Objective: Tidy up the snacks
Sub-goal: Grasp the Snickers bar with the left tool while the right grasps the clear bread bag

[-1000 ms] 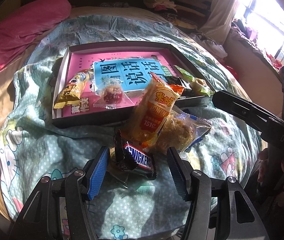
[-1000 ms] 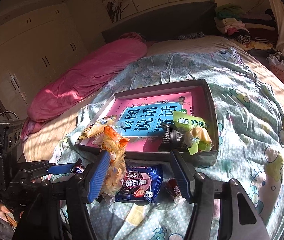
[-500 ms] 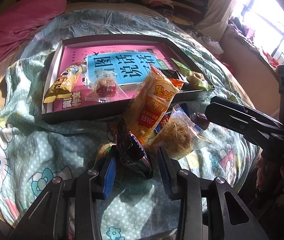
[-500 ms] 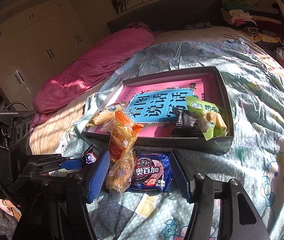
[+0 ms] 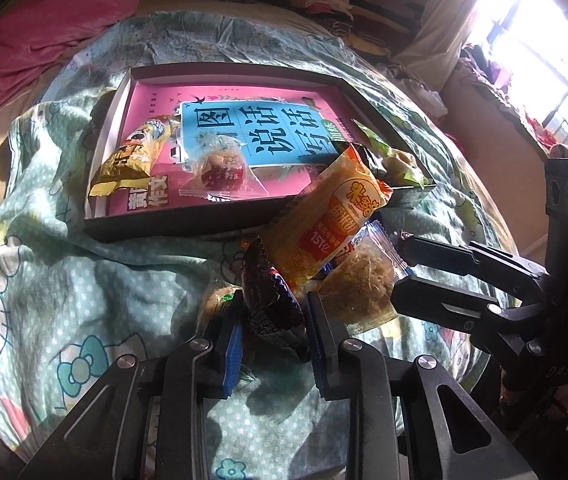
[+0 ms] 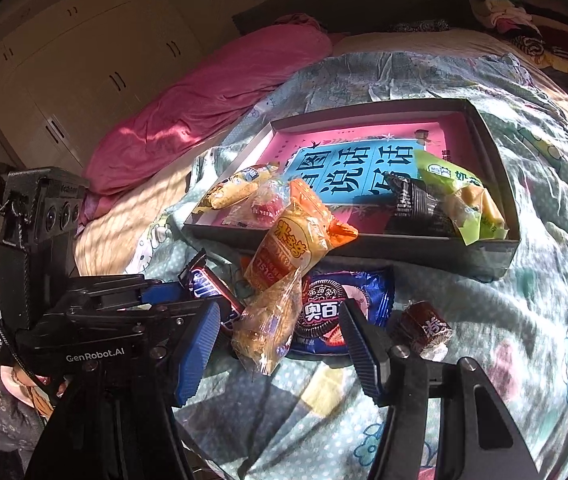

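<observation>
Bed with cartoon quilt: left gripper has just been closing onto the Snickers bar, long axis pointing away toward the box straight ahead; right gripper half-open, empty.

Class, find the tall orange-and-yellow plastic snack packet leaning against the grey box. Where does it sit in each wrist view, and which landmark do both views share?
Left wrist view: the orange-and-yellow plastic snack packet stands right of centre, against the near wall of the grey box.
Right wrist view: the packet stands at centre, against that same wall.
Shared landmark: the blue panel with large characters inside the box.
</observation>
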The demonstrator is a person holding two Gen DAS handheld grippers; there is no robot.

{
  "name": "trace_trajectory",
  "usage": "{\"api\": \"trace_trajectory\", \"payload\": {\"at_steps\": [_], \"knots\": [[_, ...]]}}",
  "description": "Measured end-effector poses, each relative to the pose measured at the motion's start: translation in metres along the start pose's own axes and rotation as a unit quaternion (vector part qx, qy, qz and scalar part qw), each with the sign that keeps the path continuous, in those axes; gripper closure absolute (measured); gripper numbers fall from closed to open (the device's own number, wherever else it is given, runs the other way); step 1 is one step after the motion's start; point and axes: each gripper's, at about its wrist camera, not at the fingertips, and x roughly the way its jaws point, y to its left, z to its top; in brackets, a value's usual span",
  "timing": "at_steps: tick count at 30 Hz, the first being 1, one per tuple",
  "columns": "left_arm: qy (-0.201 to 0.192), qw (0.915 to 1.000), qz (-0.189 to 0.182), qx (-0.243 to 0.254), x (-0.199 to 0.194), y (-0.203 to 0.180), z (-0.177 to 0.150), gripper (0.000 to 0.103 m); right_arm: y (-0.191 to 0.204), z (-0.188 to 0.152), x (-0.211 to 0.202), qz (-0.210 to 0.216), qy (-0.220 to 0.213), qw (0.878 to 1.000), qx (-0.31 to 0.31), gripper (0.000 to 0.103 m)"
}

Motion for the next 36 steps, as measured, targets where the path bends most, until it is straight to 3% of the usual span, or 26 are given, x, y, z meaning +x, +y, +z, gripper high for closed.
{"api": "trace_trajectory", "payload": {"at_steps": [9,20,31,36], "knots": [[0.000,1.0000,-0.005,-0.006,0.000,0.002,0.000,0.076,0.008,-0.005,0.016,-0.003,0.023,0.999,-0.029,0.042],[0.000,0.9999,-0.008,-0.009,0.000,0.003,0.000,0.076,0.013,-0.007,0.026,0.007,0.030,0.998,-0.047,0.059],[0.007,0.9997,-0.018,-0.013,0.005,0.003,0.001,0.076,0.014,-0.007,0.033,0.016,0.037,0.998,-0.053,0.059],[0.012,0.9996,-0.022,-0.015,0.009,0.002,0.002,0.076,0.019,-0.007,0.034,0.004,0.040,0.997,-0.071,0.065]]}}
